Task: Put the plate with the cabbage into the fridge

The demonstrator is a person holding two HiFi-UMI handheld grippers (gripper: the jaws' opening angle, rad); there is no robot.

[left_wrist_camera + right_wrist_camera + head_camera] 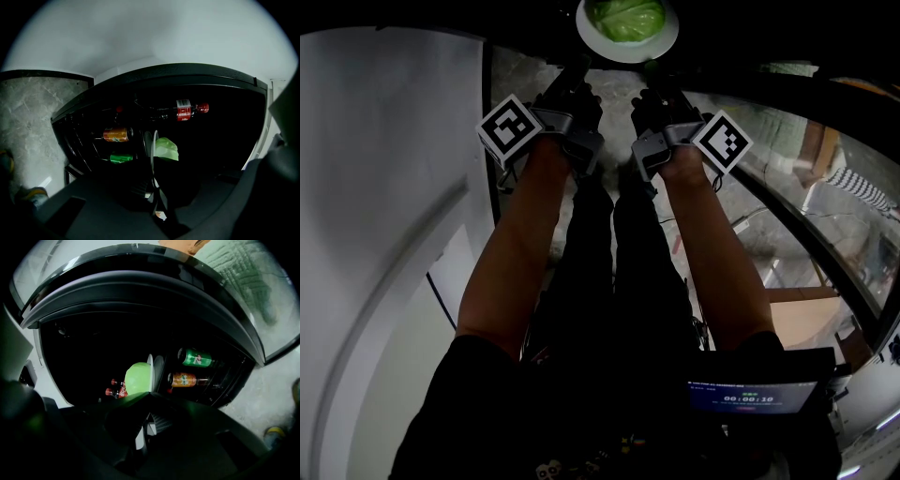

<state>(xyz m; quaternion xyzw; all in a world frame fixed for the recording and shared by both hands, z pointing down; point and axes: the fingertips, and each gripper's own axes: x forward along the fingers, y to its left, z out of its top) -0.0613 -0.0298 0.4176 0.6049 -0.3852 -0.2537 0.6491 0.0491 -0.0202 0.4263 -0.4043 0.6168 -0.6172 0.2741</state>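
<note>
My left tongs [581,75] and right tongs [652,80] each grip the plate [627,49] rim, cabbage [625,19] on it, facing the open fridge [187,75]

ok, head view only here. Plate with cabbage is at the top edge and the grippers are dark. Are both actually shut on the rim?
Observer: Yes. In its own view the left gripper is shut on the rim of the plate. The right gripper is shut on the rim too.
Operator: Fridge open ahead?
Observer: Open. Both gripper views look past the cabbage into the dark interior of the fridge.
Operator: Anything stocked inside?
Observer: An orange drink and a green drink sit past the plate's underside. A red-capped bottle is on the cabbage side.
</note>
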